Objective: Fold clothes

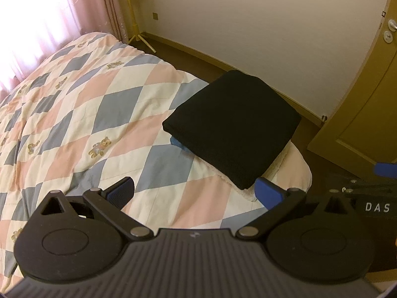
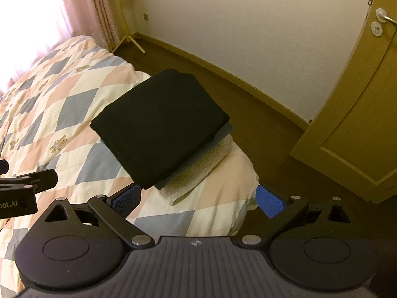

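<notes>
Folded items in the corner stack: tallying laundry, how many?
3: black garment on top, blue one beneath, cream towel at the bottom; more may be hidden.

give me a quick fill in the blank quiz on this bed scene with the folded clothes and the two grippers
1. The top item of the folded stack is coloured ____.
2. The stack sits on a quilt patterned with small teddy ____.
3. The left gripper and right gripper both have their jaws ____, holding nothing.
4. Under the top item, a beige towel lies at the ____ of the stack.

Missing words: black; bears; open; bottom
</notes>
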`<state>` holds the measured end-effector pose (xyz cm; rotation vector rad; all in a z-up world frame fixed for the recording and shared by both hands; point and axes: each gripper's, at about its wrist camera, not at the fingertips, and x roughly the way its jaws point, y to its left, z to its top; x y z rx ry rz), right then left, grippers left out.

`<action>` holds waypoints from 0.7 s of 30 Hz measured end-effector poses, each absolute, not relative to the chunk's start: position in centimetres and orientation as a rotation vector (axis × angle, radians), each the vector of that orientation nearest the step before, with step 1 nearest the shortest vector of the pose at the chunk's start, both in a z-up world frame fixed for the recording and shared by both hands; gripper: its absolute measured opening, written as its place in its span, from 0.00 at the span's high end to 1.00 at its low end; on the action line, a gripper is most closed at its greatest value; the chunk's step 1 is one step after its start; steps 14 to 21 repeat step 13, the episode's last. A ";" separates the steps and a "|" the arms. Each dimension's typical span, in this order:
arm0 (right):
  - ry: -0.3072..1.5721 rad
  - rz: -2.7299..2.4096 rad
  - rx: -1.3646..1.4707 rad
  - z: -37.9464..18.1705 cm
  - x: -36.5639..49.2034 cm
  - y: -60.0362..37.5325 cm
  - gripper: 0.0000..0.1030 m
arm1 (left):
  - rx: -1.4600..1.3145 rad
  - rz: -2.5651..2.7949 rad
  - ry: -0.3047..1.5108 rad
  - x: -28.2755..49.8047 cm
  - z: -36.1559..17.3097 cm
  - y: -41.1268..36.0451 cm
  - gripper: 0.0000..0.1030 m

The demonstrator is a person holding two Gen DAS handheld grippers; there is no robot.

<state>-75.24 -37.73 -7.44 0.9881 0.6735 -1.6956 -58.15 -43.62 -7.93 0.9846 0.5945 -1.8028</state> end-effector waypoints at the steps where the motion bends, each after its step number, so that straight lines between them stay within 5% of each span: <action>1: 0.671 -1.697 0.988 -7.4 -75.5 -37.9 0.01 | 0.984 -1.804 0.592 -58.3 -7.9 -43.7 0.01; 21: 0.657 -1.697 0.965 -6.7 -76.3 -38.4 0.00 | 0.948 -1.826 0.582 -59.3 -7.1 -43.7 0.01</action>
